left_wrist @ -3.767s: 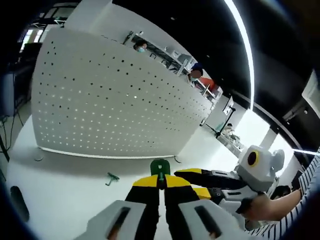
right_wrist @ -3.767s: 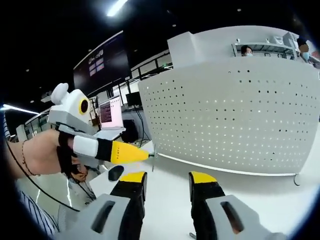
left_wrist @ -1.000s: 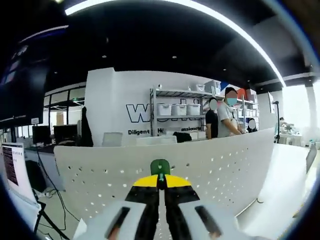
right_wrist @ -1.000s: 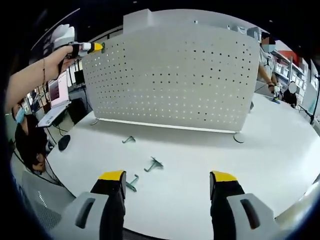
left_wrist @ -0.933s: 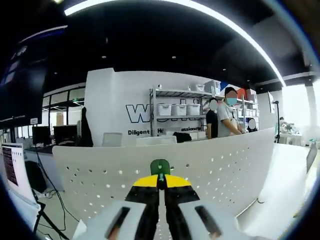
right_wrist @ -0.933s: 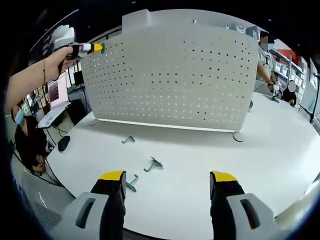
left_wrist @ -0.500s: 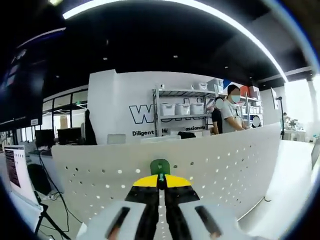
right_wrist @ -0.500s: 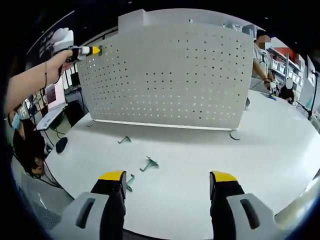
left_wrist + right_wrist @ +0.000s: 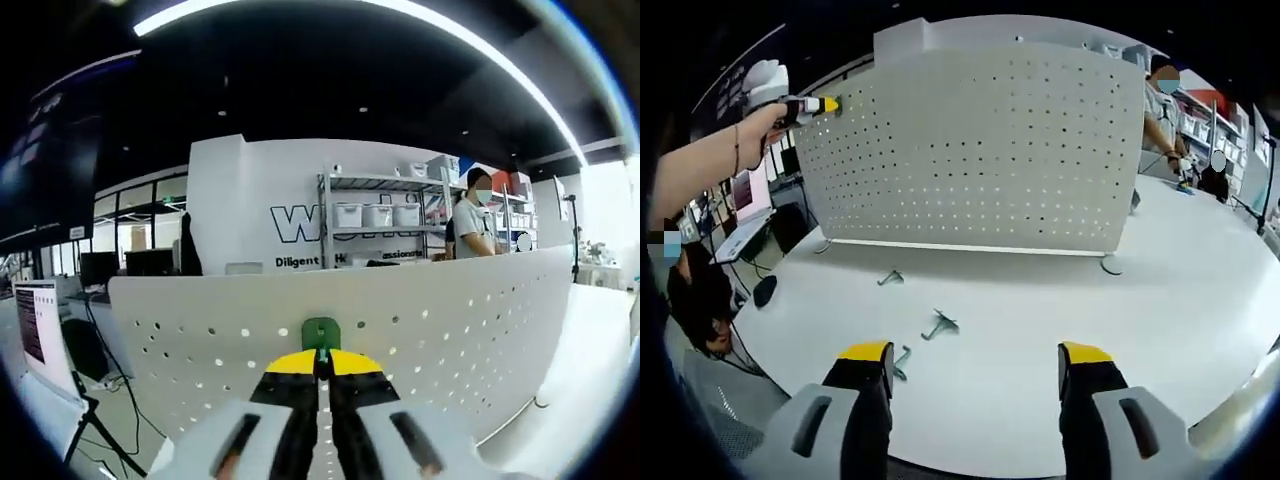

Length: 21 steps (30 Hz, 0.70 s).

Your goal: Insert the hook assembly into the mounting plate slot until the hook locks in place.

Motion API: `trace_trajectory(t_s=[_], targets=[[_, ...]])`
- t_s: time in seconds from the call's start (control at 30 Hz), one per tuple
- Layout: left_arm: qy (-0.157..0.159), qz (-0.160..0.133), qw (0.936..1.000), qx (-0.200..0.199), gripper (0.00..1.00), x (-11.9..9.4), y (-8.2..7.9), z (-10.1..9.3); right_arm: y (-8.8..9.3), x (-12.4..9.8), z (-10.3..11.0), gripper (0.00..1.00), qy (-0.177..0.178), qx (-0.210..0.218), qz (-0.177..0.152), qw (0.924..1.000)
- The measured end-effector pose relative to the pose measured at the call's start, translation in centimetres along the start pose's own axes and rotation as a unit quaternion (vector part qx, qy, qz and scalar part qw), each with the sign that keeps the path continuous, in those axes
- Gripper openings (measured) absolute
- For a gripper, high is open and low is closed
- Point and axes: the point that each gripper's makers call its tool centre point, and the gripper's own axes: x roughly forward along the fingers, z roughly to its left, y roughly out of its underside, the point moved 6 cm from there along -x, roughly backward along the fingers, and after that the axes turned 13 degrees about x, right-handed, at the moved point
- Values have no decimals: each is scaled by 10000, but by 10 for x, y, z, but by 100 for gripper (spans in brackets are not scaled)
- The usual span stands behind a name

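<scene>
Looking along the left tool [image 9: 321, 362]: jaws clamped on a green hook assembly [image 9: 321, 334], raised near the top edge of the white perforated mounting plate [image 9: 440, 330]. Not yet seated, by the look of it; insertion and locking left to do. Beyond the plate, shelving and a person in an open workshop.

Looking along the right tool [image 9: 977, 352]: jaws wide apart, gripping nothing, above the white bench [image 9: 1160, 330]. In front of the plate, three spare hooks [image 9: 939, 324] lying loose on the bench.
</scene>
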Motion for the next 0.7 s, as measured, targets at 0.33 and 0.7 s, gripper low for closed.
trace_trajectory(t_s=[0.33, 0.7], targets=[[-140, 74, 9998, -90, 2, 2, 2, -4, 0, 0, -2, 63, 3, 37, 17, 10000], [-293, 204, 9993, -114, 2, 7, 4, -6, 3, -1, -5, 63, 12, 99, 67, 9999]])
